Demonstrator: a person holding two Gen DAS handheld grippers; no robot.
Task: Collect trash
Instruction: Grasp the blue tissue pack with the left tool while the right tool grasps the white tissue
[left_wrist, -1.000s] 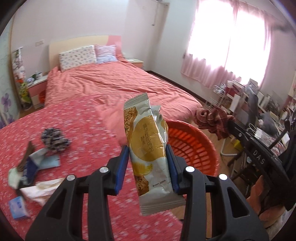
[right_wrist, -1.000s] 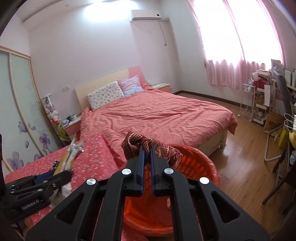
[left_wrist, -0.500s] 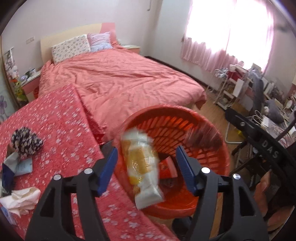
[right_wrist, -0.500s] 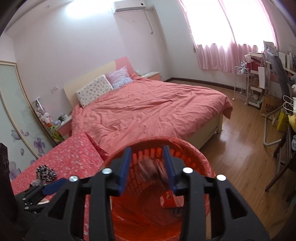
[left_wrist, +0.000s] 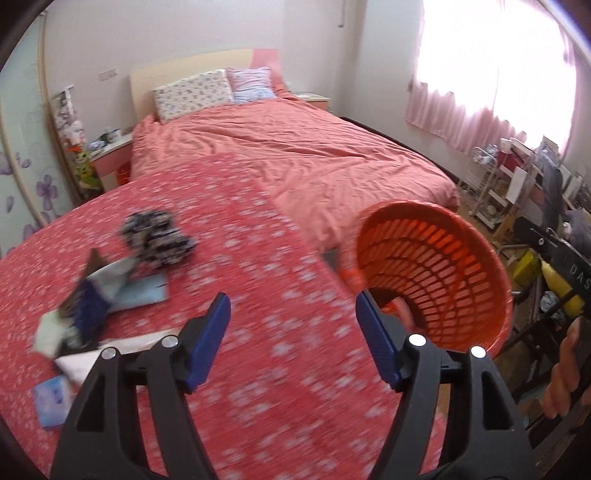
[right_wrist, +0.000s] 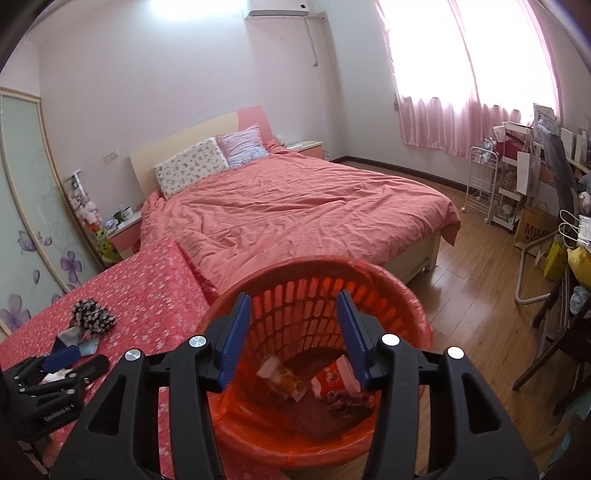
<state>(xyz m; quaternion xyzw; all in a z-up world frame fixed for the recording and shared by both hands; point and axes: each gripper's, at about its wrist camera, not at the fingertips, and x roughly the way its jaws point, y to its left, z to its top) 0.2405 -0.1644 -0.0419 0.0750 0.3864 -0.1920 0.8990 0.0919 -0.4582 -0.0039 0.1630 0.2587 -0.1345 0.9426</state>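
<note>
Both claws are wide open and empty right now: right claw (right_wrist: 293, 334) hangs over the orange basket (right_wrist: 402, 288), left claw (left_wrist: 293, 341) points at the counter (left_wrist: 258, 258). Leftover trash (left_wrist: 92, 295) sits in a pile on the counter's left side. I'd swing left, go low, and pinch one wrapper cleanly, not the whole heap.

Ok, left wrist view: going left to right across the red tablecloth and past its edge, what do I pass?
Small blue packet → pile of wrappers → black-and-white scrunched fabric → open left tongs → orange basket.
</note>
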